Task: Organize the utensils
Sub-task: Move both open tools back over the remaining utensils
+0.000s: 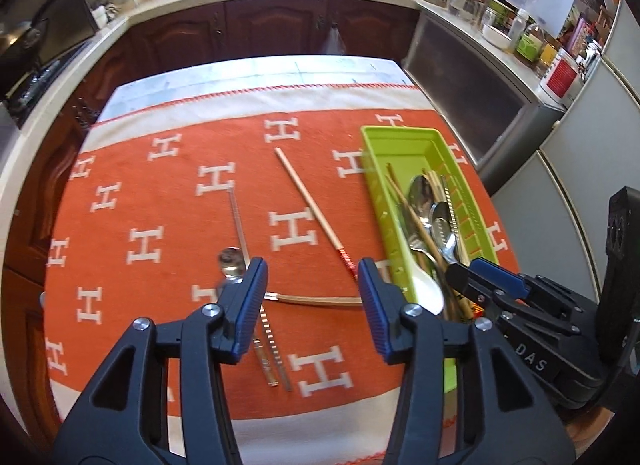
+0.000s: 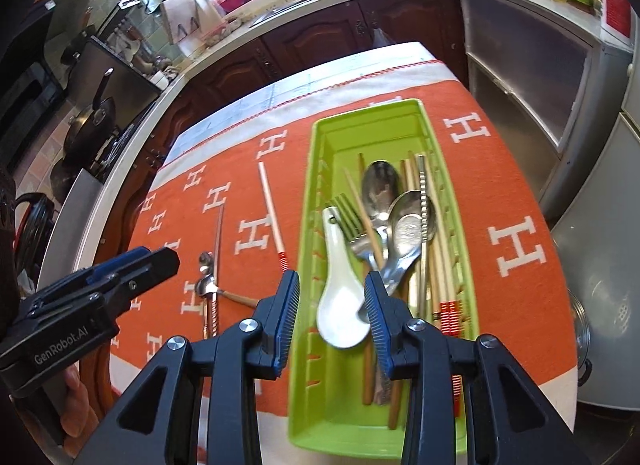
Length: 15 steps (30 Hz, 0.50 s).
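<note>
A green utensil tray (image 1: 394,145) (image 2: 360,121) lies on the right of an orange cloth; it holds metal spoons (image 2: 380,185), a fork (image 2: 350,217), chopsticks and a white ceramic spoon (image 2: 340,305). My right gripper (image 2: 331,311) is open just above the white spoon, not gripping it. My left gripper (image 1: 313,301) is open above the cloth, over a small wooden-handled spoon (image 1: 320,299). Loose on the cloth lie a wooden chopstick with a red end (image 1: 308,205), metal chopsticks (image 1: 240,225) and a small metal spoon (image 1: 230,261).
The table sits in a kitchen with dark wood cabinets (image 1: 272,29) behind it and a grey appliance (image 1: 472,85) at the right. A stove with pans (image 2: 92,121) stands at the left. The cloth's edges hang near the table edges.
</note>
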Tool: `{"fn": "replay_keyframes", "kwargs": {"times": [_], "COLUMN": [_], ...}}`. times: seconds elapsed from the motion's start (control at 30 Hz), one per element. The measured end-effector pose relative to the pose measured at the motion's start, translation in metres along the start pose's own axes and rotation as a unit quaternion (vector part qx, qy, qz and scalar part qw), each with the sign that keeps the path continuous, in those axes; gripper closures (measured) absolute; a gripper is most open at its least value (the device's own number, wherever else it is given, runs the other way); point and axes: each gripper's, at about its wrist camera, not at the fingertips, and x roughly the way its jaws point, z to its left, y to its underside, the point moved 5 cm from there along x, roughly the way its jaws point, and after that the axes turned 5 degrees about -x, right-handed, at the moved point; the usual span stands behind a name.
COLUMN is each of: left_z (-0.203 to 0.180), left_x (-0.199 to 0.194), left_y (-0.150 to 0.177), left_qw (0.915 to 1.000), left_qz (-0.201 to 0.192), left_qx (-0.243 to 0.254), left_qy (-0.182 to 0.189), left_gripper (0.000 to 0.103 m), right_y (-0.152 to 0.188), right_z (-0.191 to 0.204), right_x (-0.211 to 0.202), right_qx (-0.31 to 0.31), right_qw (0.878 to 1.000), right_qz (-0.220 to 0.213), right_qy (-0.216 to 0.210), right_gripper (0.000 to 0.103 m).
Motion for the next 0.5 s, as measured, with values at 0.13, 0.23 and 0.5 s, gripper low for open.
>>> {"fn": "replay_keyframes", "kwargs": {"times": [0.13,0.23,0.5], "left_z": [0.019,0.033,0.067], "left_x": [-0.005,-0.008,-0.010], "left_y": [0.001,0.001,0.007], "left_qw": [0.9998,0.9993,0.9945], "left_qz": [-0.007,-0.014,-0.040], "left_qx": [-0.016,-0.027,-0.015], "left_qy": [-0.012,-0.023,-0.096], "left_gripper": [0.059,0.059,0.058], "right_y": [0.001,0.001,-0.003], "right_z": [0.018,0.030,0.065], "right_x": [-0.002,-0.002,0.004], "right_qx": [-0.017,-0.029,-0.064], "right_qw": [1.000,0.999,0.997], "right_qz": [0.002,0.004,0.014], "right_qy": [-0.009,-0.017,-0.037], "right_gripper": [0.069,0.069,0.068]}}
